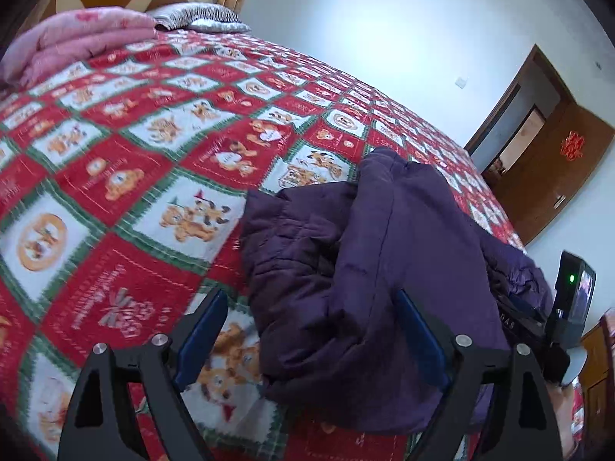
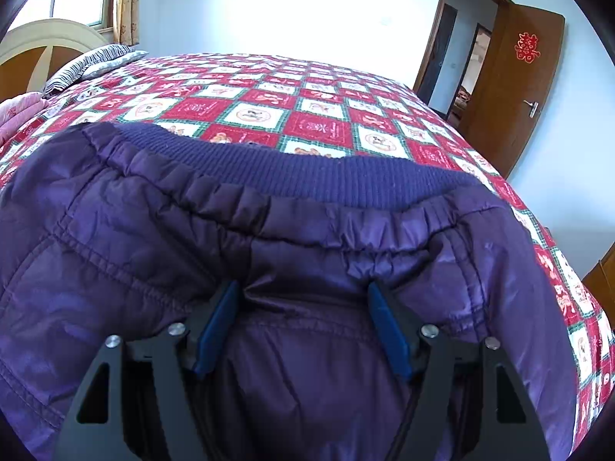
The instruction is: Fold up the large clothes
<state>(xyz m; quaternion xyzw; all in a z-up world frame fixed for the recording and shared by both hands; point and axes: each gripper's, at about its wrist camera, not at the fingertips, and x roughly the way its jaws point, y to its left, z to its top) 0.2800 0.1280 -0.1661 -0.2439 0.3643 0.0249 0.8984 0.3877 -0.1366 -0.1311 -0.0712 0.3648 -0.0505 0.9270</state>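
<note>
A dark purple padded jacket (image 1: 365, 249) lies bunched and folded on a red, white and green checked bedspread (image 1: 115, 176). My left gripper (image 1: 313, 307) stands open and wide. The jacket's near fold lies between its fingers on the right side, and its pads press on nothing. In the right wrist view the jacket (image 2: 153, 230) fills the lower frame, its ribbed knit band (image 2: 307, 169) along the far edge. My right gripper (image 2: 303, 292) is shut on a thick fold of the jacket, with the cloth puckered at both fingertips.
The bedspread (image 2: 326, 115) runs far back to a striped pillow (image 1: 200, 19) and a folded pink quilt (image 1: 77, 38) by the headboard. A brown door (image 2: 530, 77) stands open at the right. A black device with a green light (image 1: 572, 299) sits beside the jacket's right end.
</note>
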